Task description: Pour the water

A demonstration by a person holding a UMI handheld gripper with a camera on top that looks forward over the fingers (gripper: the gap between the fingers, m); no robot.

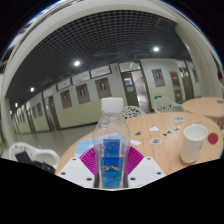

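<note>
A clear plastic water bottle (110,145) with a blue label stands upright between the two fingers of the hand-held gripper (111,172), its cap above them and its lower body down between the pink pads (89,158). The pads lie close against both sides of the bottle, and the fingers appear closed on it, holding it. Just beyond the right finger, a white paper cup (194,142) stands upright on the wooden worktop (165,150), apart from the bottle. Farther back on the worktop lie several small objects (170,128), too small to identify. Behind them stands a white chair (133,112). A long wall with framed panels (88,92) and doors (131,88) runs across the background under ceiling lights (76,63).
</note>
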